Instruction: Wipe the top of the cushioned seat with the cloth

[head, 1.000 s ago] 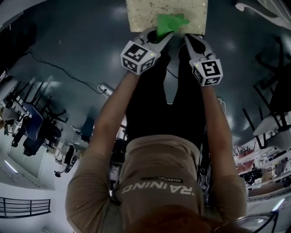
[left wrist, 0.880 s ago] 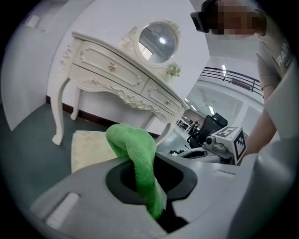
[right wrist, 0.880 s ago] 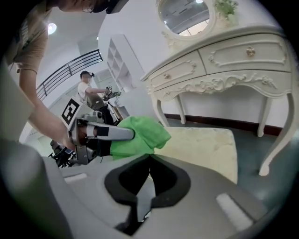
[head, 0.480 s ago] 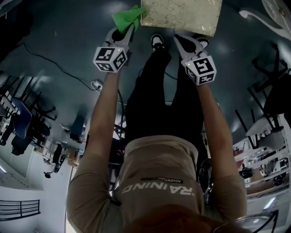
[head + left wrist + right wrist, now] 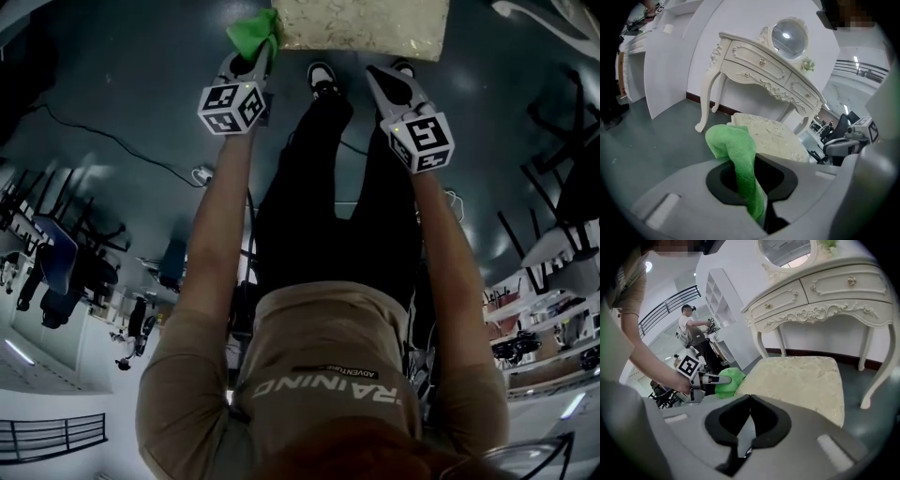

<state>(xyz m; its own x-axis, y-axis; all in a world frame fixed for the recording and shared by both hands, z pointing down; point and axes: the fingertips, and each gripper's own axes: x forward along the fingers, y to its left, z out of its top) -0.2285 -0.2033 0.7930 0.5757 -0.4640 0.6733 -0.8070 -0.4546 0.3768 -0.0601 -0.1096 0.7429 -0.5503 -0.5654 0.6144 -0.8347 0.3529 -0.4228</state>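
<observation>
dressing table (image 5: 764,65) stands behind the cushioned seat (image 5: 361,23). the seat top lies bare, with no mark to show which part is wiped. left gripper (image 5: 255,58) sits off the seat's left edge, jaws clamped on the green cloth (image 5: 251,33), which bunches just beside that edge, not on the top. right gripper (image 5: 377,75) hovers near the seat's front edge, jaws together, holding nothing. judgement: no wiping contact at present; the cloth needs setting on the top.

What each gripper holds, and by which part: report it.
The left gripper is shut on the green cloth, pinching one bunched end; the rest bulges out past the jaws. The right gripper is shut and holds nothing.
</observation>
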